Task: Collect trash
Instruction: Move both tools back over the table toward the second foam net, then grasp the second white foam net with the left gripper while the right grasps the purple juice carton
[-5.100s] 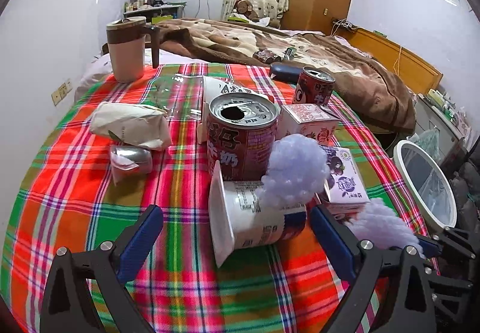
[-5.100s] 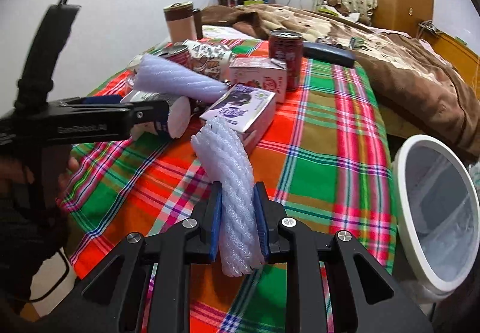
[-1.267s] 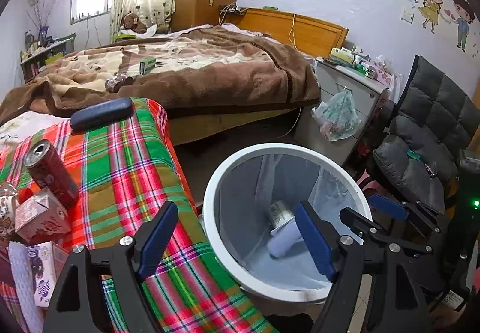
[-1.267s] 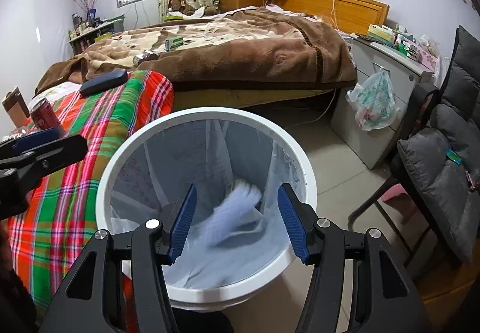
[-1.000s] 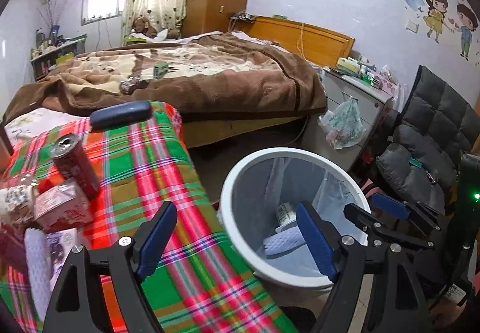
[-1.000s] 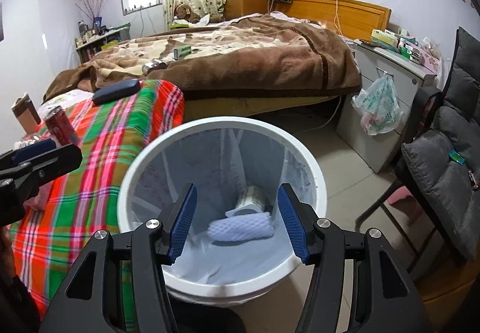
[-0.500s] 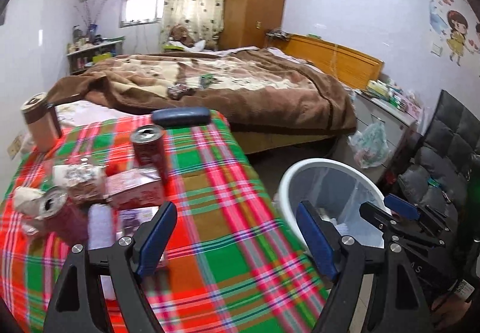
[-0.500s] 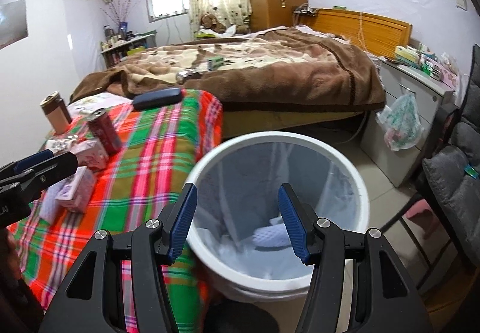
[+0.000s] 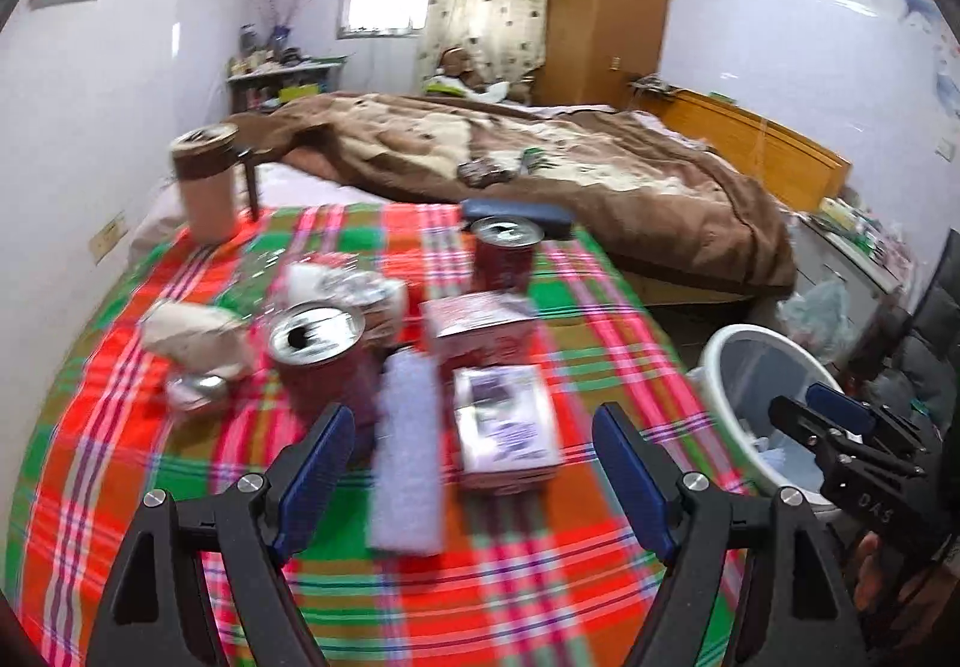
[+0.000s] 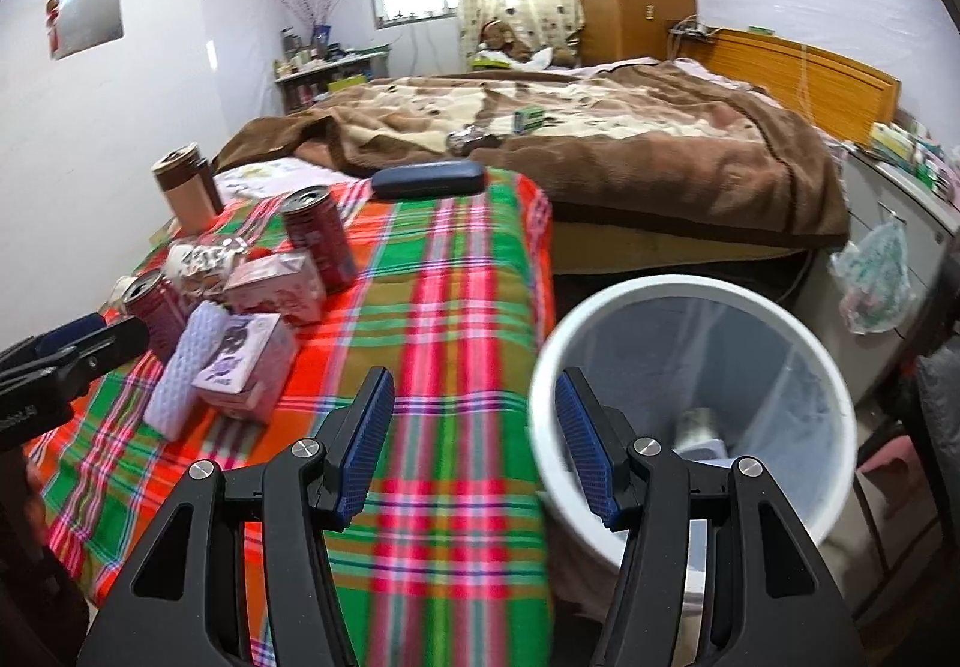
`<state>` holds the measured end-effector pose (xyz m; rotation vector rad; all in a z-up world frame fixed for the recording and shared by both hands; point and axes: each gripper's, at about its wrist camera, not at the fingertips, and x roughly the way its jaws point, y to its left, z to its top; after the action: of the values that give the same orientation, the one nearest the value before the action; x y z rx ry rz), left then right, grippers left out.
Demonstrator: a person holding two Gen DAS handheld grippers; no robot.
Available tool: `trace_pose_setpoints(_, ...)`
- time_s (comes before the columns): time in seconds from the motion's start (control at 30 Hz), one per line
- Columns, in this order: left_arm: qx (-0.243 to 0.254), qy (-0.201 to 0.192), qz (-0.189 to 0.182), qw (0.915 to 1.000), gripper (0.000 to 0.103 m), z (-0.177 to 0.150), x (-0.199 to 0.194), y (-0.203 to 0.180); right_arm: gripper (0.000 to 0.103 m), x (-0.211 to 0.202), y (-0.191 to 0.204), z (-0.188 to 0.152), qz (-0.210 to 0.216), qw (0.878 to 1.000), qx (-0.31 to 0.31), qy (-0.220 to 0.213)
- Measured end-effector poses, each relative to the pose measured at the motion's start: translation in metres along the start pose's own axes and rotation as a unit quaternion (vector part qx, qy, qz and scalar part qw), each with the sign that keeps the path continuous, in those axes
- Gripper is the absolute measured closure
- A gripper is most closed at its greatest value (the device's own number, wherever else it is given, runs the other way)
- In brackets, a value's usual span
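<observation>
Both grippers have swung left off the bin and back over the table since a second ago; the foam roll and cup dropped earlier lie in the bin.

Left wrist view, left to right: crumpled wrapper (image 9: 198, 337) and small silver cup (image 9: 197, 389) at the table's left, near can (image 9: 321, 361) just past the left pad, foam sleeve (image 9: 407, 463) lying lengthwise between the pads, purple carton (image 9: 507, 427) beside it, pink carton (image 9: 480, 331) and far can (image 9: 503, 253) behind. Left gripper (image 9: 474, 478) is wide open, empty, above the plaid cloth (image 9: 540, 583). Bin (image 9: 720, 361) sits off the table's right edge, with the right gripper's tip over it.

Right wrist view: the same trash is clustered far left on the cloth. Right gripper (image 10: 477, 448) is open, nothing held, straddling the table's edge and the bin's rim. Bin holds a cup (image 10: 696, 421) and something pale, blurred.
</observation>
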<state>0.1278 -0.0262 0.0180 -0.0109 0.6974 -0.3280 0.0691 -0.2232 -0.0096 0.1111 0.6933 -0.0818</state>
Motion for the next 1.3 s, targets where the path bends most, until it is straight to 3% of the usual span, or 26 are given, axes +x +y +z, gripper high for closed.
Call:
trace_pose_setpoints(0.2,-0.021,0.015,0.013,0.9996,0.022,-0.009,0.009,0.032,0.045,0.009,0.013,0.001,0.013,1.0,-0.007,0.009)
trace_pose_setpoints(0.5,-0.025,0.062,0.013,0.9977,0.022,-0.015,0.05,0.047,0.045,0.015,0.028,0.002,0.014,1.0,-0.018,0.019)
trace_pose_setpoints(0.7,-0.027,0.083,-0.009,0.9961,0.023,-0.013,0.073,0.05,0.045,0.024,0.043,0.005,0.021,0.999,-0.026,0.029)
trace_pose_setpoints(0.77,-0.038,0.09,-0.023,0.995,0.027,-0.014,0.078,0.056,0.045,0.027,0.051,0.007,0.026,0.999,-0.031,0.03)
trace_pose_setpoints(1.03,-0.06,0.101,-0.064,0.991,0.065,-0.016,0.085,0.068,0.045,0.038,0.072,0.009,0.034,0.998,-0.044,0.039)
trace_pose_setpoints(1.1,-0.063,0.105,-0.075,0.9895,0.07,-0.018,0.085,0.069,0.045,0.039,0.075,0.009,0.036,0.997,-0.047,0.042)
trace_pose_setpoints(1.3,-0.054,0.093,-0.058,0.9925,0.072,-0.022,0.071,0.074,0.045,0.046,0.084,0.011,0.051,0.996,-0.042,0.053)
